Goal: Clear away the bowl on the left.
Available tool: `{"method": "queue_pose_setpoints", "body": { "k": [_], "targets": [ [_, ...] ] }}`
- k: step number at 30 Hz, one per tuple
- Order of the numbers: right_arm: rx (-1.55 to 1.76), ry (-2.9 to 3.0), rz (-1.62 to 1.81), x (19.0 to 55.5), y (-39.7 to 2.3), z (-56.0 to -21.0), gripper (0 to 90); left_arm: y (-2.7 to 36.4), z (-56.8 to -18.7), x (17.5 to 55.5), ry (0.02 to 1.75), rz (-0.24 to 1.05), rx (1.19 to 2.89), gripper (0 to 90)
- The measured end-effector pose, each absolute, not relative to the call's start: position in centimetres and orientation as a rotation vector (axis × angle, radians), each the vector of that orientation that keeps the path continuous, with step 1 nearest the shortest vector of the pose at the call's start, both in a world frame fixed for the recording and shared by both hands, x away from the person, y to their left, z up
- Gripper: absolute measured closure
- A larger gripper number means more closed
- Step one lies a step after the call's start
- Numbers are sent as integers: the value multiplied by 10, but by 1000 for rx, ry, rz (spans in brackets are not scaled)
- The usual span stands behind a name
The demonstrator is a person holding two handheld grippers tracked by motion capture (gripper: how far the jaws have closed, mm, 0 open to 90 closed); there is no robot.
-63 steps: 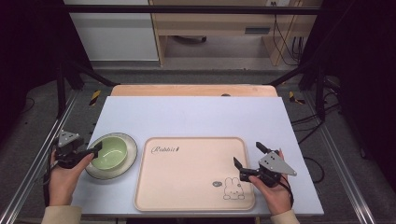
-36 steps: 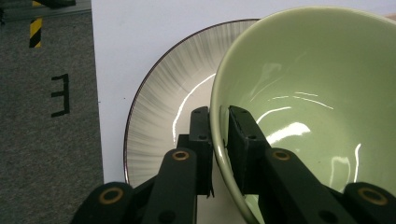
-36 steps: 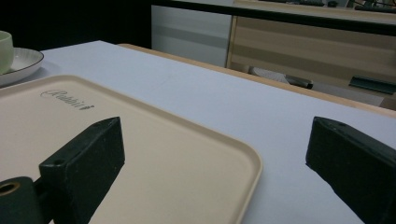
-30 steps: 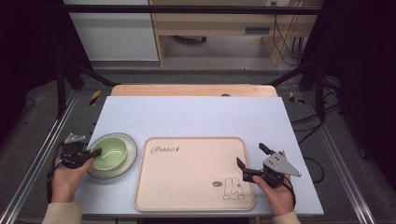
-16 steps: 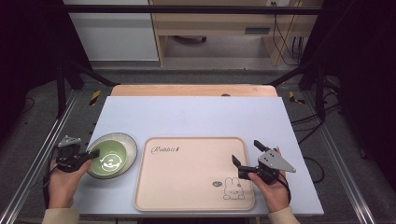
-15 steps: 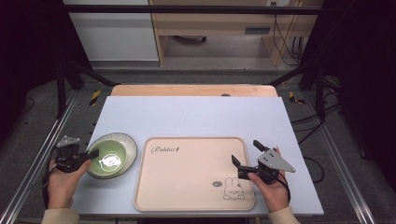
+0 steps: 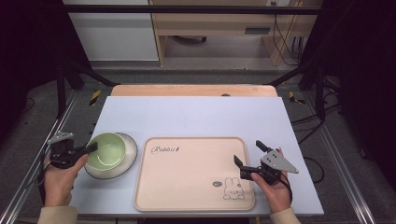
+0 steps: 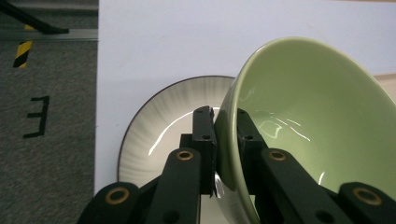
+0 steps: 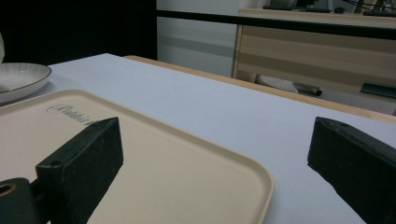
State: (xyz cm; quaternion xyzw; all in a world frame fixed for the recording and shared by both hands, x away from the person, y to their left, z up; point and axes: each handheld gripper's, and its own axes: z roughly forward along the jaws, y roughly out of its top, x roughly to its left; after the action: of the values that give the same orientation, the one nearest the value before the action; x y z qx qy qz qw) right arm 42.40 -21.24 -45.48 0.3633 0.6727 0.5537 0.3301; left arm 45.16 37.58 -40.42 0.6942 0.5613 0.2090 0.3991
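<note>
Left gripper point(image 8: 226, 140) pinching the rim of the glossy pale green ceramic bowl point(image 8: 317, 126), tilted over the white ribbed plate with dark edge point(image 8: 154, 126) at the table's left. Could slip and crack onto that plate. Right gripper point(image 7: 250, 161) spread wide, idle over the beige rabbit-print plastic tray point(image 7: 187, 177).

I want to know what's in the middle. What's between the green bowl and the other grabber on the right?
In the high view, the cream tray lies between the green bowl and the right gripper. Its surface is bare apart from the printed rabbit.
</note>
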Motion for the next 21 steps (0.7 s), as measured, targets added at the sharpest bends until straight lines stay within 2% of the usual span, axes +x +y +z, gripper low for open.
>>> {"method": "queue_pose_setpoints", "body": {
  "k": [6, 21],
  "targets": [
    [939, 1766, 1450, 425, -210, -454, 33, 363, -400, 448, 1372, 463, 1725, 823],
    [915, 1754, 1445, 424, -207, -450, 41, 345, -390, 441, 1289, 425, 1722, 822]
  ]
}}
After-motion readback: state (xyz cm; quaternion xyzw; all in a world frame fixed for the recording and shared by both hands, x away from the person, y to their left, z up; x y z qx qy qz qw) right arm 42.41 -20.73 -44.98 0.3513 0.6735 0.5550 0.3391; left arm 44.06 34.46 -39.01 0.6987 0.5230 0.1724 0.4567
